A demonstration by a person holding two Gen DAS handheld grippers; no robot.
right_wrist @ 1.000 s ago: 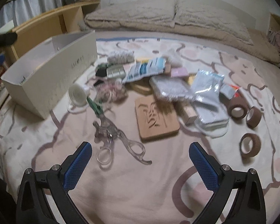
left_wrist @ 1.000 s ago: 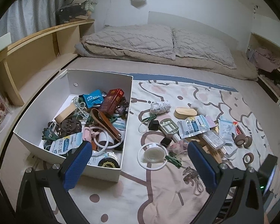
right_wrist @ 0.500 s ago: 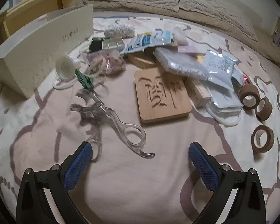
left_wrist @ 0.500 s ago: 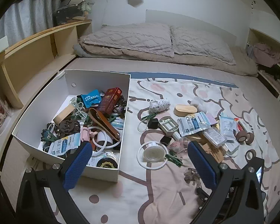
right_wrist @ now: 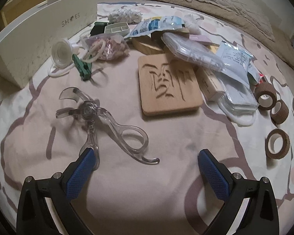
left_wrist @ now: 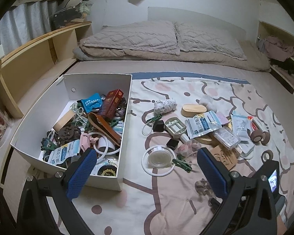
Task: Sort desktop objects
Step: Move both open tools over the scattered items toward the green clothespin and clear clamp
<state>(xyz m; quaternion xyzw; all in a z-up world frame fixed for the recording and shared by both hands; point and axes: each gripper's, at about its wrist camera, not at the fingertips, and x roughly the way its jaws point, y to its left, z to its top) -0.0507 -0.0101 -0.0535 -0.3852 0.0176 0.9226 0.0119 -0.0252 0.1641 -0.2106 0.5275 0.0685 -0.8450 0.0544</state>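
1. A white shoe box (left_wrist: pixel 125 105) sits on the left of the patterned bedspread (right_wrist: pixel 166 141), already heaped with small items: a red carton (left_wrist: pixel 112 102), a blue sachet (left_wrist: pixel 91 102), a brown leather strap (left_wrist: pixel 104 125).
2. To the box's right the loose clutter spreads out: a white ring-shaped lid (left_wrist: pixel 159 159), a green clip (right_wrist: pixel 82 66), a bag of pink bits (right_wrist: pixel 107 46), a carved wooden coaster (right_wrist: pixel 169 86), clear packets, and three brown tape rolls (right_wrist: pixel 277 144) at the far right.
3. The clear plastic scissors-like tool (right_wrist: pixel 103 117) lies flat on the bedspread, apart from the pile, just in front of the right gripper (right_wrist: pixel 148 168).
4. Its long axis runs diagonally: the splayed blades point away toward the box, the finger loops toward the gripper. One loop touches or passes behind the right gripper's left fingertip; I cannot tell which.
5. The right gripper is spread wide with nothing between its blue pads (right_wrist: pixel 212 173).
6. The left gripper (left_wrist: pixel 147 173) is likewise spread wide and empty, above the box's near corner and the white lid.
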